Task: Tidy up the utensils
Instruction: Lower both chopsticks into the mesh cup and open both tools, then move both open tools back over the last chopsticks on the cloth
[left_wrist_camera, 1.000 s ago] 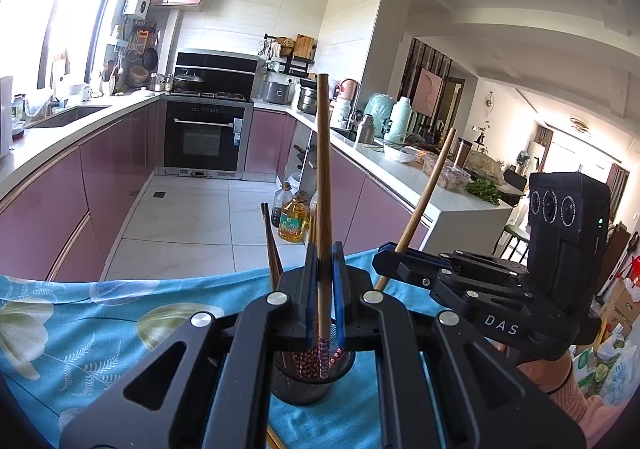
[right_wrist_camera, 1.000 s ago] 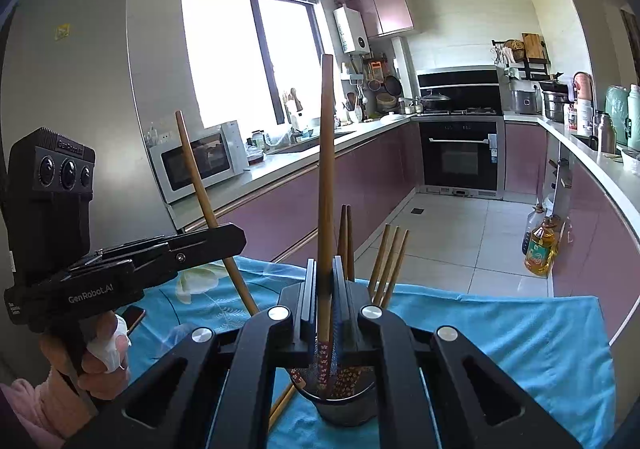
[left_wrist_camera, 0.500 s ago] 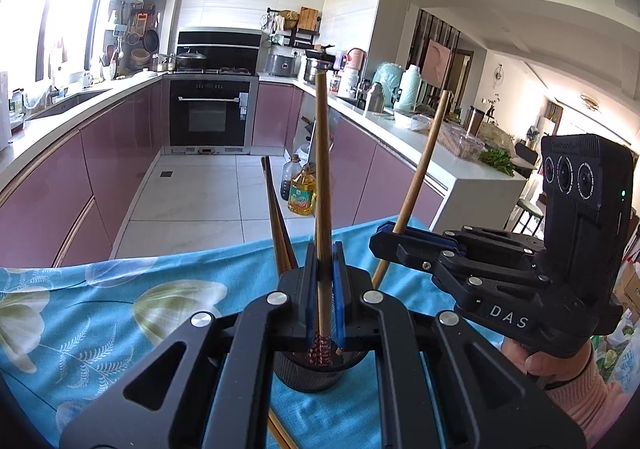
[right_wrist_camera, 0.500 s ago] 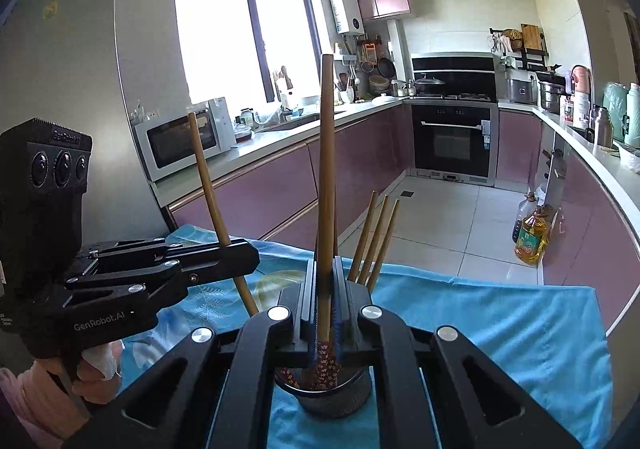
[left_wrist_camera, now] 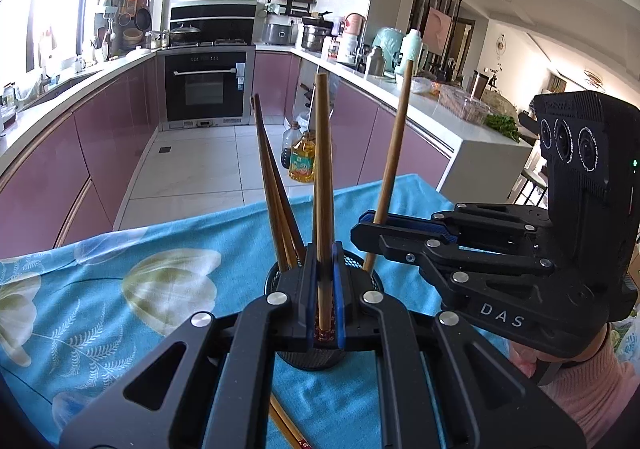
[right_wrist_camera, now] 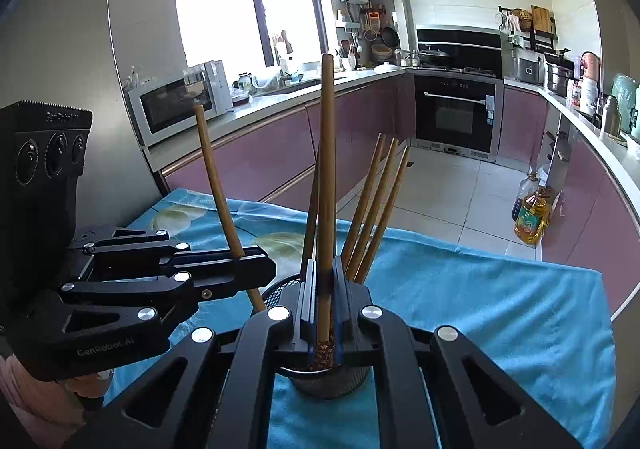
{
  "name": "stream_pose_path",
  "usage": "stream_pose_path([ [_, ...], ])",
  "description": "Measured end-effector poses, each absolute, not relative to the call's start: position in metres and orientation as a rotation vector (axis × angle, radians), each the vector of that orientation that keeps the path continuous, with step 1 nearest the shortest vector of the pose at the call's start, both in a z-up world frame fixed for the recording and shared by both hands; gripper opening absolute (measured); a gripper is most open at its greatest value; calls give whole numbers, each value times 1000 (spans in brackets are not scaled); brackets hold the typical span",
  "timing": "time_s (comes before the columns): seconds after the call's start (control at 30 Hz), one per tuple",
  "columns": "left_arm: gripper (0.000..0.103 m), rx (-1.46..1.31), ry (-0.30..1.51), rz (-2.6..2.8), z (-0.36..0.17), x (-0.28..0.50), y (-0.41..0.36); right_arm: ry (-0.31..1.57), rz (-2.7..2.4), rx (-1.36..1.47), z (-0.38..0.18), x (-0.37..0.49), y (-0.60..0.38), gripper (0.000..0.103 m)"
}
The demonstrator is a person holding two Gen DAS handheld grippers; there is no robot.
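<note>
- The left gripper (left_wrist_camera: 324, 305) is low in the middle of the left wrist picture. Its two fingers are squeezed on one wooden chopstick (left_wrist_camera: 323, 185). The stick stands almost straight up, and its patterned end is down between the blue pads.
- The right gripper (right_wrist_camera: 325, 313) is low in the middle of the right wrist picture. Its fingers are squeezed on another chopstick (right_wrist_camera: 326, 169). This one stands up too, with its red patterned end down at the pads.
- Each gripper shows in the other picture as well. The right one comes in from the right side of the left wrist picture, with its stick leaning up toward the top. The left one comes in from the left side of the right wrist picture, with its stick leaning to the upper left.
- A round black mesh cup (right_wrist_camera: 332, 381) sits just under both grippers, in the bottom middle of both pictures. The lower ends of both held sticks are right over its mouth.
- More chopsticks stand in the cup (right_wrist_camera: 376, 205). They lean to the upper right in the right wrist picture.
- The cup stands on a blue cloth with pale flowers (left_wrist_camera: 120, 289). The cloth fills the lower part of both pictures.
- One more chopstick lies flat on the cloth (left_wrist_camera: 288, 429), at the bottom edge of the left wrist picture.
- A pink sleeve (left_wrist_camera: 588, 385) is at the lower right of the left wrist picture, under the right gripper.
- A yellow oil bottle (left_wrist_camera: 303, 161) stands on the floor past the cloth, near the middle of the left wrist picture.
</note>
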State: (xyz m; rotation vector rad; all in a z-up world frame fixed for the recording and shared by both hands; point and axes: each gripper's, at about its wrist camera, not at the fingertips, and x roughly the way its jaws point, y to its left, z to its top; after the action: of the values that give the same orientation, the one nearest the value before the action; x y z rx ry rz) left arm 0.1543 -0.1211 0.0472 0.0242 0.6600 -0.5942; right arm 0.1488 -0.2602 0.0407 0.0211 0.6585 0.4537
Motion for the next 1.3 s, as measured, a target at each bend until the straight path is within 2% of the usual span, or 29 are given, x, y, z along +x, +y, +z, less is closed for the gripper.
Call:
stream_pose_path([
  [0.6, 8, 20, 711, -575, 29, 172, -125, 707, 441, 76, 23, 163, -264, 7],
  [0.9, 11, 7, 697, -565, 22, 164, -116, 691, 432, 104, 24, 158, -270, 8],
  [1.17, 27, -5, 640, -514, 22, 138, -89, 667, 455, 116, 26, 142, -274, 14],
  [1.3, 36, 10, 618, -478, 19, 121, -73, 640, 501, 100, 32, 124, -272, 24],
])
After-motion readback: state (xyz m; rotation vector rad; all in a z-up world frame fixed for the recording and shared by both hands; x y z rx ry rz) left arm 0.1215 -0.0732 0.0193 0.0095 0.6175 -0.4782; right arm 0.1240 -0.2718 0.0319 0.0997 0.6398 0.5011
